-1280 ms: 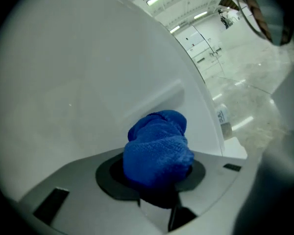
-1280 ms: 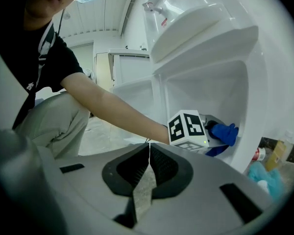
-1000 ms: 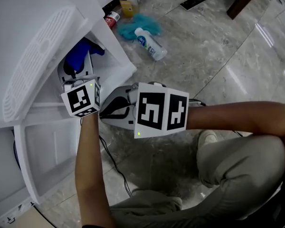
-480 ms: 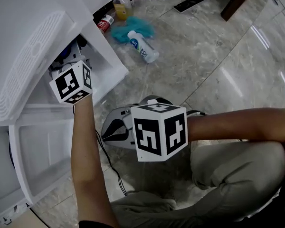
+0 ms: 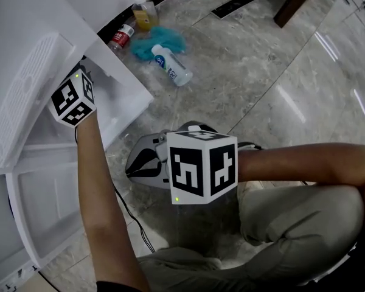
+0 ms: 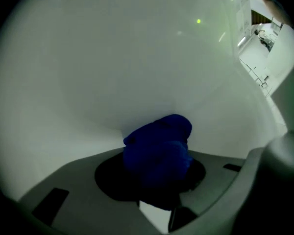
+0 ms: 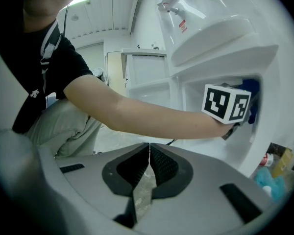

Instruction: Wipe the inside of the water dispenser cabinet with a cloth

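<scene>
The blue cloth (image 6: 159, 148) is bunched between the jaws of my left gripper (image 6: 158, 177), which is shut on it and presses it against the white inner wall (image 6: 112, 67) of the water dispenser cabinet (image 5: 118, 96). In the head view only the left gripper's marker cube (image 5: 73, 99) shows at the cabinet opening; jaws and cloth are hidden inside. My right gripper (image 7: 148, 153) is shut and empty, held over the floor in front of the cabinet, its cube (image 5: 201, 163) near my knee.
The cabinet door (image 5: 45, 205) stands open at the lower left. On the marble floor beyond lie a white bottle (image 5: 171, 66), a teal cloth (image 5: 147, 41), a red-labelled can (image 5: 120, 36) and a yellow bottle (image 5: 145, 14). A cable (image 5: 134, 221) trails by my leg.
My left gripper has moved up and deeper into the cabinet, taking the blue cloth out of the head view. The right gripper has drifted slightly down and stays shut.
</scene>
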A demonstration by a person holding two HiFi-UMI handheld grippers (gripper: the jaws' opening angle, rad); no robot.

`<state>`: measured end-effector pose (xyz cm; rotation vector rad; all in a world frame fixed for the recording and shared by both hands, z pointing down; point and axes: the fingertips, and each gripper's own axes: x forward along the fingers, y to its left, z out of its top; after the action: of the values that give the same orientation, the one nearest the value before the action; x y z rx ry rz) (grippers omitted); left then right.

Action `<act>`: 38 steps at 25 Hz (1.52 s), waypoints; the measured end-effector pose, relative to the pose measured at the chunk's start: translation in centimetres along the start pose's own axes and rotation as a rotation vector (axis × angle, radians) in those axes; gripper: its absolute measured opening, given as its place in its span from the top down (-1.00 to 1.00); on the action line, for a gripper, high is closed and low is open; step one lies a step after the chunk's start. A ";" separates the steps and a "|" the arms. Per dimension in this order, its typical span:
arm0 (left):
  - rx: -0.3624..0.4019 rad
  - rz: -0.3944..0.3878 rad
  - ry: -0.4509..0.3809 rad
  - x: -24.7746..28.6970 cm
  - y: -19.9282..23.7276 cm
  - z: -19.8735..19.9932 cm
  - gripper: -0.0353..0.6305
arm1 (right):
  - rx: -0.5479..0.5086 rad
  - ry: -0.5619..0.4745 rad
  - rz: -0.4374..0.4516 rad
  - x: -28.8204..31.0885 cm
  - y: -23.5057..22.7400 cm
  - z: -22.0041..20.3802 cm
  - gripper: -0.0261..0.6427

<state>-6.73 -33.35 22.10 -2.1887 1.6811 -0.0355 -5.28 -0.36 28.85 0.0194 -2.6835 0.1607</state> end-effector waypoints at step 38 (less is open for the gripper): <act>0.193 -0.383 0.058 -13.6 -2.3 1.2 0.48 | 0.095 -0.090 -0.092 4.4 -6.8 3.5 0.92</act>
<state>-8.13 -19.80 24.55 -2.3418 1.2051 -0.3498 -10.50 -7.47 28.41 0.1841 -2.7559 0.2643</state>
